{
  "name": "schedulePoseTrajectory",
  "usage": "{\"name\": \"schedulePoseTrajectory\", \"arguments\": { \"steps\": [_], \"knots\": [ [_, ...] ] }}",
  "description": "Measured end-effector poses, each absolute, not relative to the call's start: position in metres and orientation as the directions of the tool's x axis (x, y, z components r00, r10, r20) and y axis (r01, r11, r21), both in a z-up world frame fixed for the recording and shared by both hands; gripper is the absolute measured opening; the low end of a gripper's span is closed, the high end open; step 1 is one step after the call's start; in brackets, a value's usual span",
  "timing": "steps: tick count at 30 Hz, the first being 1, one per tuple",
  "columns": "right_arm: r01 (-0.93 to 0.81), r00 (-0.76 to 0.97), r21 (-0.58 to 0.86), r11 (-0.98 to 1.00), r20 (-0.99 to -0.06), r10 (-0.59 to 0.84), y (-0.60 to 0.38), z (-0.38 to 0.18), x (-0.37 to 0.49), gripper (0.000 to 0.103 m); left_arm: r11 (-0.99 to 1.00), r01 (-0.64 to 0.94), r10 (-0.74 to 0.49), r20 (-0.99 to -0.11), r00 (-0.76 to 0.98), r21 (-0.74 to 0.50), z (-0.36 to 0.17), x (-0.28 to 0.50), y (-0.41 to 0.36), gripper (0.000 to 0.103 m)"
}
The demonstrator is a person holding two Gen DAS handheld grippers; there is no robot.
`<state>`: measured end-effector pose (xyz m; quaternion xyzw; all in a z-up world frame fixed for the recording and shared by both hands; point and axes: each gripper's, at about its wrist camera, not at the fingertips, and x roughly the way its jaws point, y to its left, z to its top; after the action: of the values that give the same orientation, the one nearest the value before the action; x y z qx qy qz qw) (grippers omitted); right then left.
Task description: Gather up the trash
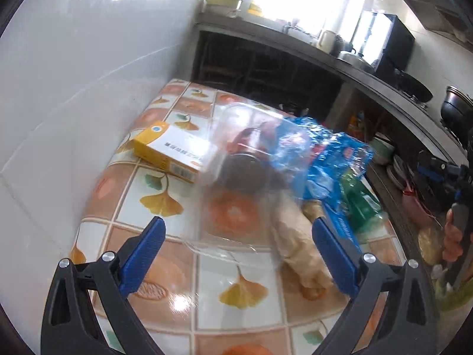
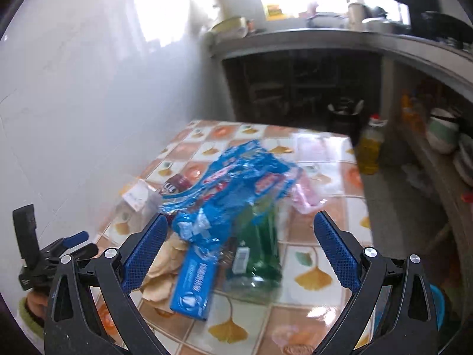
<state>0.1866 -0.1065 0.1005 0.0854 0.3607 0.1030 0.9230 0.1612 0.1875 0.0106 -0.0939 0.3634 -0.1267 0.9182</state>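
Trash lies on a table with a ginkgo-leaf tile cloth (image 1: pixel 159 201). In the left wrist view I see a yellow and white box (image 1: pixel 170 151), a clear plastic container (image 1: pixel 251 153), crumpled blue plastic wrap (image 1: pixel 325 159), a green packet (image 1: pixel 359 204) and beige crumpled paper (image 1: pixel 298 236). My left gripper (image 1: pixel 236 245) is open just above the table in front of the clear container. In the right wrist view the blue wrap (image 2: pixel 236 183), a blue box (image 2: pixel 195 281), the green packet (image 2: pixel 260 251) and a pink wrapper (image 2: pixel 304 198) lie ahead. My right gripper (image 2: pixel 236 242) is open and empty over them.
A white tiled wall (image 1: pixel 88 74) runs along the table's left side. A dark kitchen counter (image 1: pixel 325 56) with pots and a kettle stands behind. A yellow oil bottle (image 2: pixel 369 148) stands on the floor at the table's far right. Shelves with bowls (image 2: pixel 443 136) are on the right.
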Motion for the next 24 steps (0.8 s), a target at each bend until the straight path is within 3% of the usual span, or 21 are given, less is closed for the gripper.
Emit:
{"name": "schedulePoseTrajectory", "arguments": {
  "steps": [4, 11, 14, 17, 19, 20, 24],
  "knots": [
    [-0.169, 0.656, 0.201, 0.965, -0.707, 0.263, -0.1, 0.1, 0.231, 0.095, 0.953, 0.139, -0.285, -0.649, 0.705, -0.268, 0.003, 0.178, 0.196, 0.097],
    [0.083, 0.572, 0.296, 0.951, -0.796, 0.198, -0.141, 0.069, 0.3, 0.092, 0.949, 0.113, -0.284, -0.644, 0.71, -0.295, -0.002, 0.196, 0.204, 0.092],
    [0.152, 0.532, 0.351, 0.924, -0.817, 0.223, -0.152, 0.051, 0.315, 0.076, 0.948, 0.126, -0.289, -0.63, 0.72, -0.292, -0.002, 0.191, 0.203, 0.087],
    [0.173, 0.508, 0.375, 0.911, -0.826, 0.244, -0.15, 0.038, 0.315, 0.046, 0.933, 0.17, -0.332, -0.582, 0.742, -0.316, 0.005, 0.178, 0.201, 0.084],
    [0.167, 0.508, 0.388, 0.906, -0.821, 0.259, -0.15, 0.038, 0.316, 0.012, 0.919, 0.21, -0.371, -0.549, 0.749, -0.335, 0.01, 0.168, 0.198, 0.083],
    [0.159, 0.519, 0.409, 0.899, -0.809, 0.276, -0.149, 0.039, 0.312, 0.006, 0.91, 0.236, -0.393, -0.53, 0.752, -0.34, 0.013, 0.162, 0.195, 0.082],
    [0.099, 0.602, 0.453, 0.886, -0.736, 0.309, -0.149, 0.063, 0.295, 0.003, 0.871, 0.334, -0.481, -0.483, 0.732, -0.36, 0.02, 0.144, 0.177, 0.081]
  ]
}}
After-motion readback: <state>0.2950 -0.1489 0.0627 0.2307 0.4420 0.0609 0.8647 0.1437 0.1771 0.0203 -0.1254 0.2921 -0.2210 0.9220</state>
